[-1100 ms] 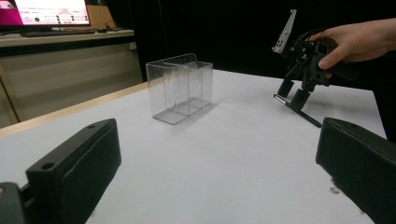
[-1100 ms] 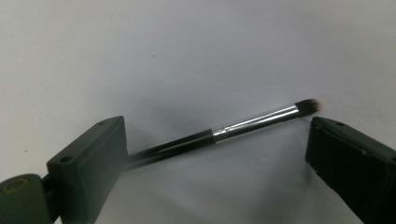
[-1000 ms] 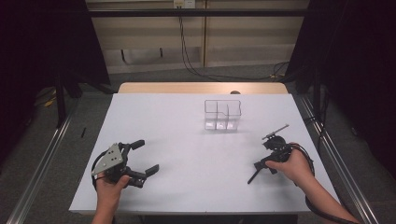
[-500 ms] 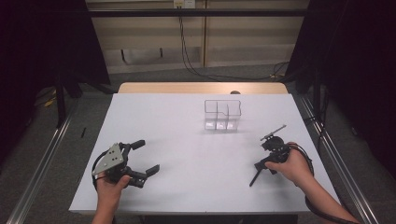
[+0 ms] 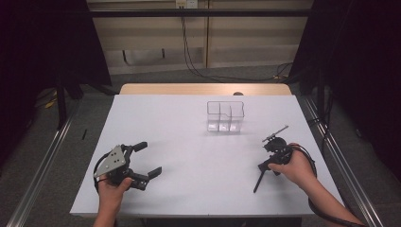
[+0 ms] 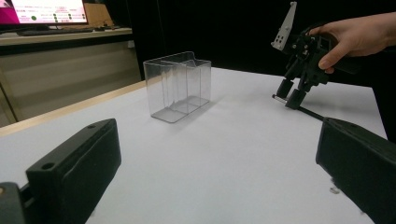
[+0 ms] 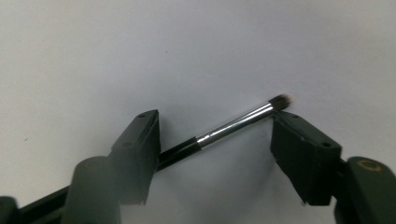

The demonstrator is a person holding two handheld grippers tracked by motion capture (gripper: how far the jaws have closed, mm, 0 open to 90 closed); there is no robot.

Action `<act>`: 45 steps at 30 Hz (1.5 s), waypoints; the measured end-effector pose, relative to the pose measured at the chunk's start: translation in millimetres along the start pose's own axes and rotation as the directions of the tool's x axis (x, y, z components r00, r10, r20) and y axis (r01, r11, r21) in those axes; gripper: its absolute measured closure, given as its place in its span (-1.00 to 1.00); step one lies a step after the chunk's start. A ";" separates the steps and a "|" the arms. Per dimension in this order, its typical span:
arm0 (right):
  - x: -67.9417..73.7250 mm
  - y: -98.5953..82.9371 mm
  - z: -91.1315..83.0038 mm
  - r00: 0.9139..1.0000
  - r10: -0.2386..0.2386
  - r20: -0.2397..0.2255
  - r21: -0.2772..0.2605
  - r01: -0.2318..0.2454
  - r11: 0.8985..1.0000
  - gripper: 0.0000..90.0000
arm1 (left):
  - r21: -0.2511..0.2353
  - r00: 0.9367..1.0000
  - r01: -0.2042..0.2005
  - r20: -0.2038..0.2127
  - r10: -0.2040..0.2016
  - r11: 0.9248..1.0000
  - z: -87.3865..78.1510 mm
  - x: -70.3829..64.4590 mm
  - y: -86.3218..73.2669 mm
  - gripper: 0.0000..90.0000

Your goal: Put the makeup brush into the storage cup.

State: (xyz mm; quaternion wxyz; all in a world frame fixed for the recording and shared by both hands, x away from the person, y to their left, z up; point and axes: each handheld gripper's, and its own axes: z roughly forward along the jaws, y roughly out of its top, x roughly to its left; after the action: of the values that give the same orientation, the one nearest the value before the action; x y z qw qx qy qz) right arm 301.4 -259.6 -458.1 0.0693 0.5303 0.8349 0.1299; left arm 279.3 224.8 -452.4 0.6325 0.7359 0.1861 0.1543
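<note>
We see the white table point(image 5: 198, 118), a clear divided container point(image 5: 225, 116) toward its far edge. Our left gripper point(image 5: 142, 158) rests wide open, empty, near the front-left corner. Our right gripper point(image 7: 215, 135) straddles, jaws apart, a small brush point(image 7: 233, 122) lying near the right edge.

White bench point(image 5: 189, 142), clear divided plastic organiser point(image 5: 225, 116) standing toward its far side, black cables point(image 5: 189, 47) on the floor beyond
</note>
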 end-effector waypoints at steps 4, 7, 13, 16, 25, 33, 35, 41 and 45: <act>1.8 2.7 -0.6 1.000 -0.003 -0.004 -0.013 0.003 1.000 0.11 | -0.001 1.000 -0.001 -0.003 0.001 1.000 -0.6 0.1 0.4 -1.00; 1.8 3.6 -0.3 1.000 -0.015 -0.005 -0.013 0.015 1.000 0.12 | -0.004 1.000 0.002 -0.002 -0.002 1.000 -1.2 0.5 0.2 -1.00; 2.4 4.0 -1.1 1.000 -0.015 -0.018 -0.022 0.014 1.000 0.36 | 0.001 1.000 -0.001 -0.005 0.001 1.000 -1.2 0.3 0.7 -1.00; 1.8 4.7 -0.9 0.999 -0.025 -0.020 -0.029 0.025 0.999 0.46 | -0.002 1.000 -0.001 -0.005 0.001 1.000 -1.4 0.2 0.9 -1.00; -0.4 4.0 -1.2 0.999 0.009 -0.045 -0.039 -0.010 0.999 0.38 | -0.002 1.000 0.000 -0.007 0.000 1.000 -2.0 0.4 0.7 -1.00; -0.6 0.4 -3.0 0.997 0.040 -0.068 -0.035 -0.042 0.998 0.20 | -0.001 1.000 -0.001 -0.008 0.001 1.000 -2.0 -0.2 0.6 -1.00; 0.0 -1.1 -3.6 0.996 0.037 -0.077 -0.032 -0.039 0.999 0.20 | 0.000 1.000 -0.001 -0.007 0.001 1.000 -1.5 -0.5 0.6 -1.00; 0.2 -2.0 -3.3 0.999 -0.003 -0.041 -0.027 0.002 1.000 0.65 | 0.002 1.000 -0.006 -0.005 0.006 1.000 -1.4 -0.7 1.2 -1.00; -2.6 -1.6 -2.8 0.999 -0.005 -0.038 -0.033 0.003 0.999 0.85 | 0.006 1.000 -0.005 -0.005 0.005 1.000 -1.5 -0.6 0.9 -1.00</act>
State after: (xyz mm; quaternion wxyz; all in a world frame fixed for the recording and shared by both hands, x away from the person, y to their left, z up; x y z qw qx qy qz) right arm 300.4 -263.0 -456.0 0.0622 0.5249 0.8349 0.1534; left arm 278.2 225.7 -451.3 0.6294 0.7378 0.1863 0.1574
